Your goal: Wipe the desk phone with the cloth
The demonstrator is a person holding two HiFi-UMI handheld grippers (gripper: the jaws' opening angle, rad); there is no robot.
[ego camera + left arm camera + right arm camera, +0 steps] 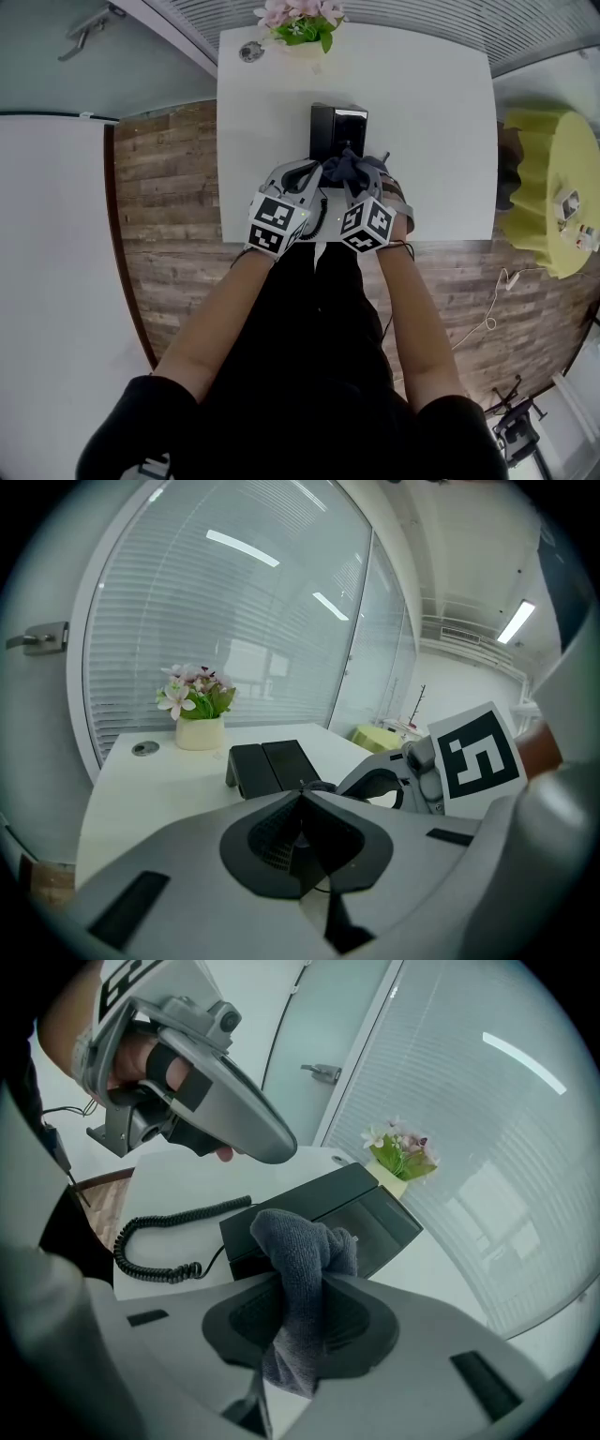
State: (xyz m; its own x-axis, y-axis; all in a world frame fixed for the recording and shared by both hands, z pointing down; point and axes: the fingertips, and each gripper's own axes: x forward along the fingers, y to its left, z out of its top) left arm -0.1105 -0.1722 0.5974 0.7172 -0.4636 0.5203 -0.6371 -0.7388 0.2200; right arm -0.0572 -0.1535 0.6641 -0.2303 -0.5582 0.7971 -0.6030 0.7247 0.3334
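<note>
As right tool (298,1327) clamps cloth (302,1246), cord (157,1241) flanks phone (361,1206).

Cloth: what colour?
The cloth is dark grey, plain with no pattern. It shows best in the right gripper view.

We stand at the near edge of a white table (441,141) on a floor of brown wood planks (178,234). Beyond the table's far edge runs a glass wall with horizontal blinds (234,621), and left of that we see a metal lever door handle (37,637). A pot of pink flowers (298,23) sits at the table's far edge, beside a round cable grommet (249,52). Right of the table stands a round yellow-green side table (548,187), with a thin white cable (487,314) on the floor near it. Ceiling strip lights (518,621) glow above, to the table's right.
</note>
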